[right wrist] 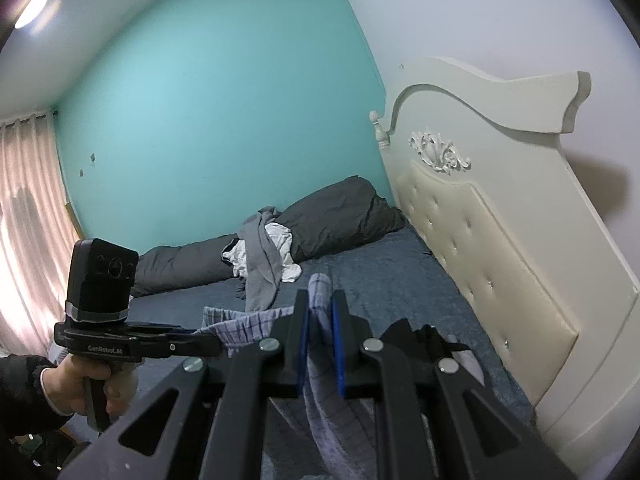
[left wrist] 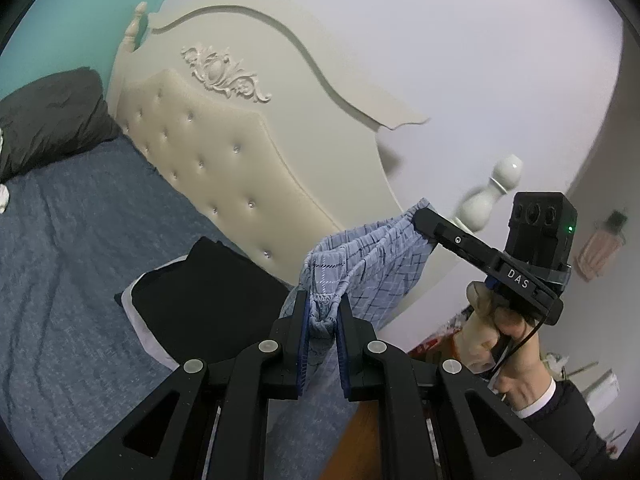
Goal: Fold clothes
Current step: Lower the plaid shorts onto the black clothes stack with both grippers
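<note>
Light-blue checked shorts (left wrist: pixel 362 258) with a gathered elastic waistband, held up in the air above the bed, waistband stretched between two pinched points, cloth hanging down in loose folds. Folded black garment (left wrist: pixel 204 292) lay flat below.

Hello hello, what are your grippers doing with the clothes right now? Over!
Left gripper, right gripper shut on blue plaid garment, held above bed. Folded black clothing lies below. Over.

The bed (right wrist: pixel 380 272) wears a blue textured cover and ends at a cream tufted headboard (right wrist: pixel 480 248). A dark grey duvet (right wrist: pixel 332 216) lies bunched along the far side, with a heap of grey and white clothes (right wrist: pixel 264 256) against it. A black folded garment (left wrist: pixel 200 284) rests near the headboard.
</note>
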`<state>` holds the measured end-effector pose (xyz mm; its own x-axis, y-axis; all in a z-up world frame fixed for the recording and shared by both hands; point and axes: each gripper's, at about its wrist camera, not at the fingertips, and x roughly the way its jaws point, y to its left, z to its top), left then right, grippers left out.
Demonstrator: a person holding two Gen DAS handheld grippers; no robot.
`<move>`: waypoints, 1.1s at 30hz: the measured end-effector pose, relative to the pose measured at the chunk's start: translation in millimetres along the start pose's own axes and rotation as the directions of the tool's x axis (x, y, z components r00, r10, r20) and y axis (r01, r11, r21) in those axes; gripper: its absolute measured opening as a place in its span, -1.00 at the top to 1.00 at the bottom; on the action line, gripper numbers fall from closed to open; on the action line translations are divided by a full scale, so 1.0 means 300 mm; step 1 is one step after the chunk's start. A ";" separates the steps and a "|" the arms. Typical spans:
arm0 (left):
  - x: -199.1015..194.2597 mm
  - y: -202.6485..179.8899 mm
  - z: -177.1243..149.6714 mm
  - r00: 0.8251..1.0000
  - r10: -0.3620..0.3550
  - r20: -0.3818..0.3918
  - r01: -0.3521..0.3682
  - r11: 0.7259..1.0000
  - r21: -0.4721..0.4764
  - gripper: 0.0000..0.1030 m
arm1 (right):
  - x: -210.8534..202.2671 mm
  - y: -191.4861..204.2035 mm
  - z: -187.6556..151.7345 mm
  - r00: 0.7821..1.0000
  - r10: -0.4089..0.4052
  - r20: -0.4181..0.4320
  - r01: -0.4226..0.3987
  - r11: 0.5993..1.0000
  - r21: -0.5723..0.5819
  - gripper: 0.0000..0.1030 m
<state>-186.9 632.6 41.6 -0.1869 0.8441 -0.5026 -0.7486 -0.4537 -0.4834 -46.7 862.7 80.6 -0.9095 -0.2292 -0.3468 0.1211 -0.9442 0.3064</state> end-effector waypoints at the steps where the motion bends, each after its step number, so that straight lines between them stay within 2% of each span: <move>1: 0.012 0.010 0.009 1.000 0.009 0.001 -0.009 1.000 -0.005 0.75 | 0.017 -0.010 0.008 1.000 0.000 -0.002 0.000 1.000 -0.002 0.81; 11: 0.187 0.237 0.092 0.998 0.052 -0.020 -0.054 0.993 -0.104 0.75 | 0.308 -0.155 0.029 0.995 -0.034 -0.089 0.038 0.999 0.037 0.81; 19: 0.349 0.459 0.095 0.995 0.067 -0.072 -0.080 0.976 -0.201 0.75 | 0.600 -0.276 0.006 0.975 -0.077 -0.210 0.088 0.995 0.046 0.81; 28: 0.483 0.667 0.030 0.988 0.087 -0.124 -0.120 0.950 -0.289 0.75 | 0.852 -0.298 -0.050 0.927 -0.142 -0.347 0.133 0.990 -0.052 0.81; 33: 0.550 0.746 -0.013 0.983 0.075 -0.166 -0.129 0.930 -0.345 0.71 | 0.958 -0.335 -0.109 0.886 -0.186 -0.426 0.165 0.983 -0.086 0.81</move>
<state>-382.9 669.3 -152.4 -0.1340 0.7487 -0.6493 -0.4529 -0.6290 -0.6318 -307.3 883.9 -78.8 -0.6585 -0.1285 -0.7415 0.0034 -0.9858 0.1678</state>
